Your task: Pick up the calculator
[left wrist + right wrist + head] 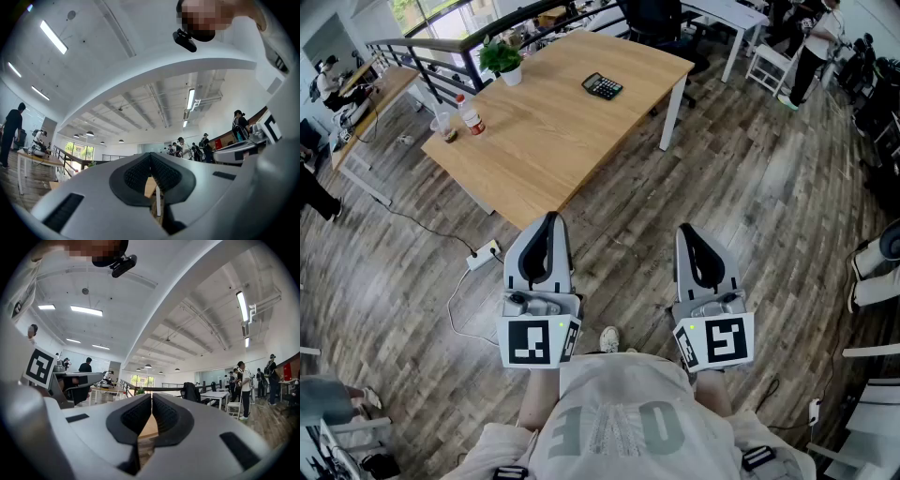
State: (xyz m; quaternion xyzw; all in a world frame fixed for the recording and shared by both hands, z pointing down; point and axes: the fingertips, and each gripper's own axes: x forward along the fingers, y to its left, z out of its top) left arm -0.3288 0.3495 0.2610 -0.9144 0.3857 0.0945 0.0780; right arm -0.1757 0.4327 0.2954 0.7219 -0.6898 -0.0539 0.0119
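On the far stretch of the wooden table [553, 141], the calculator [602, 86] is lying flat with its keys up, at about 12 o'clock from the person and well apart from both grippers. Nothing is crowding it. The potted plant [502, 61] is standing at its 9 o'clock by the table's edge, and the bottle [471, 115] is standing at its 8 o'clock with a cup [442, 125] just beside it, so the near side is looking free for an approach.

Closer in, the left gripper [548, 220] is pointing toward 12 o'clock, tilting slightly upward, with its tip showing by the table's near corner. Its jaws are pressing together with nothing between them. The right gripper [686, 230] is hanging level at 1 o'clock over the plank floor [750, 187], its jaws likewise meeting at the tips and pinching nothing. Both are probably being carried closed and side by side because the reach is not yet under way. The person is likely needing to step around to the table before spreading a pair of jaws over the calculator.
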